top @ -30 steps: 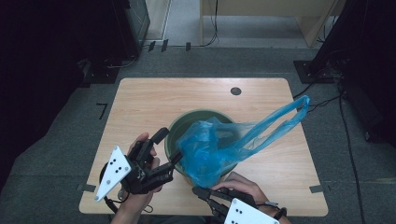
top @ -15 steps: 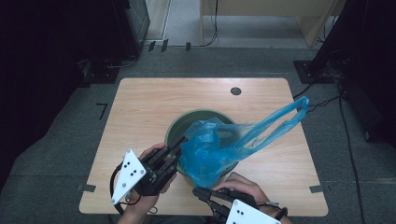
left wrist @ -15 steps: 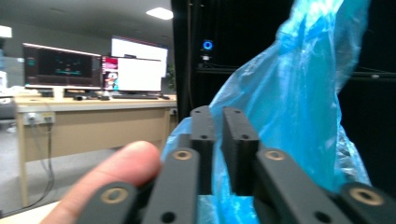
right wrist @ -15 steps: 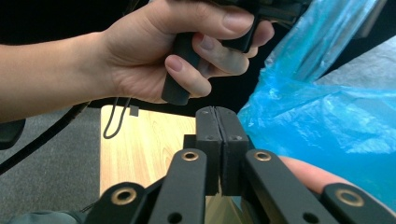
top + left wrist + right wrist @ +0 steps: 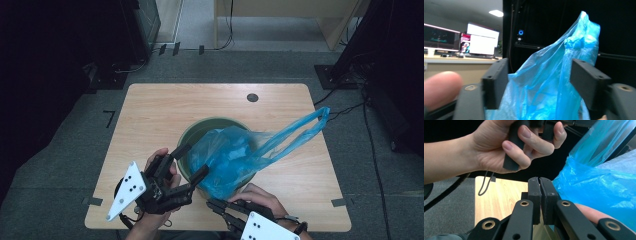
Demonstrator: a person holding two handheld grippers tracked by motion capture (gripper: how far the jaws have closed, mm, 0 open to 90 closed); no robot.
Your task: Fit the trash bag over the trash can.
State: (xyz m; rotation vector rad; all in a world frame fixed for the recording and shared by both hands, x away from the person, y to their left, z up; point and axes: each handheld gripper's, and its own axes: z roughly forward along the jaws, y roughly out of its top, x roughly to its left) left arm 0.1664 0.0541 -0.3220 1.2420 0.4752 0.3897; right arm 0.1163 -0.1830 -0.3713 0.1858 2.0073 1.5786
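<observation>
1. The blue plastic bag (image 5: 231, 159) sits in the green bin (image 5: 200, 131) at the centre of the high view, its body bulging over the bin's near rim, lower middle of the frame.
2. Left gripper (image 5: 191, 162), lower left of centre in the high view: jaws spread wide, one tip above the bin's left rim, the other at the bag's lower left edge.
3. In the left gripper view the bag (image 5: 549, 82) fills the gap between the two black jaws and rises past them to the upper right; the jaws stand apart on either side and are not pinching it.
4. Right gripper (image 5: 212, 205), bottom centre of the high view: jaws pressed together, tips just beside the bag's underside.
5. In the right gripper view the jaws meet at centre frame (image 5: 539, 180) with nothing visible between them; the bag (image 5: 599, 192) lies just to their right. I cannot tell whether they touch it.
6. The bag's handles (image 5: 300, 131) stretch out to the upper right, past the right edge of the wooden table (image 5: 165, 112).
7. Open room: bare tabletop across the upper left and along the far edge; a small dark grommet (image 5: 252, 97) sits near the far edge, well apart from the bin.
8. The near edge is crowded by both hands; the left hand (image 5: 506, 147) shows at the top of the right gripper view.
</observation>
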